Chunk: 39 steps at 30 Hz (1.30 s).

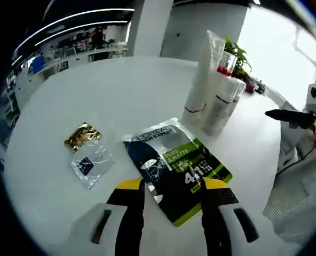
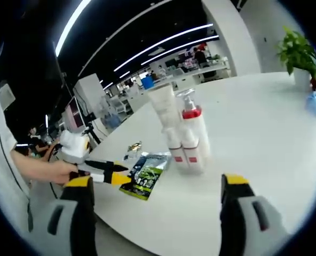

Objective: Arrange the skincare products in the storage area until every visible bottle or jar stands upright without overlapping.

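Note:
A dark L'Oreal sachet with green print lies flat on the round white table. My left gripper is open, its yellow-tipped jaws straddling the sachet's near end. Behind the sachet a white tube and white bottles with red bands stand upright, pressed close together. In the right gripper view the same cluster, with a red-collared pump bottle, stands mid-table. The sachet lies left of it with the left gripper at its edge. My right gripper is open and holds nothing, near the table's front edge.
A gold sachet and a clear sachet with a dark patch lie left of the big sachet. A potted plant and a small blue object stand at the table's far side. A person's hand holds the left gripper.

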{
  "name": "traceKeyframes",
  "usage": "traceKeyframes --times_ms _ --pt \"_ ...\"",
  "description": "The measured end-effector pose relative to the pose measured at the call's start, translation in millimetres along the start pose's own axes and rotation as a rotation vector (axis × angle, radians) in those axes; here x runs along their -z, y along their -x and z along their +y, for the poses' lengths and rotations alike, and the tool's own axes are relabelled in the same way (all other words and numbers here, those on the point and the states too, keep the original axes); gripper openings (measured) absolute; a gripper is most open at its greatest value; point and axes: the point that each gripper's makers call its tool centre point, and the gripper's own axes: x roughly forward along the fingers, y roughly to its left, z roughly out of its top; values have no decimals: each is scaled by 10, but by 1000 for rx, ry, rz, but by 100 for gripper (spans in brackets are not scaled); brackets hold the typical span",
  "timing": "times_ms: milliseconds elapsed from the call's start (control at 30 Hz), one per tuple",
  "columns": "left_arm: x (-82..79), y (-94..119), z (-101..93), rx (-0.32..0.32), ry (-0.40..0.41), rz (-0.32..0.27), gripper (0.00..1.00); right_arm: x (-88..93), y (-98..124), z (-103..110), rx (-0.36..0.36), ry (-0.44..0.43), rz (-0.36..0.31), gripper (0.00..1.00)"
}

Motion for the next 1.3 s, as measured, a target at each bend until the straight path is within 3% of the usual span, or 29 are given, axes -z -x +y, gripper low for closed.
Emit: traceKeyframes --times_ms 100,167,400,1033,1300 --pt "-77 -82 -51 25 -134 7 45 -7 4 5 0 5 0 99" --pt "-61 -132 -74 36 -182 26 47 -5 3 4 1 6 0 99" --pt "123 -320 -124 46 -267 118 56 -4 8 0 6 5 -3 99" --pt "77 -351 -113 53 -249 113 56 7 4 10 9 9 -6 99" --pt "86 -342 -118 62 -276 152 56 -15 14 19 11 7 -14 99"
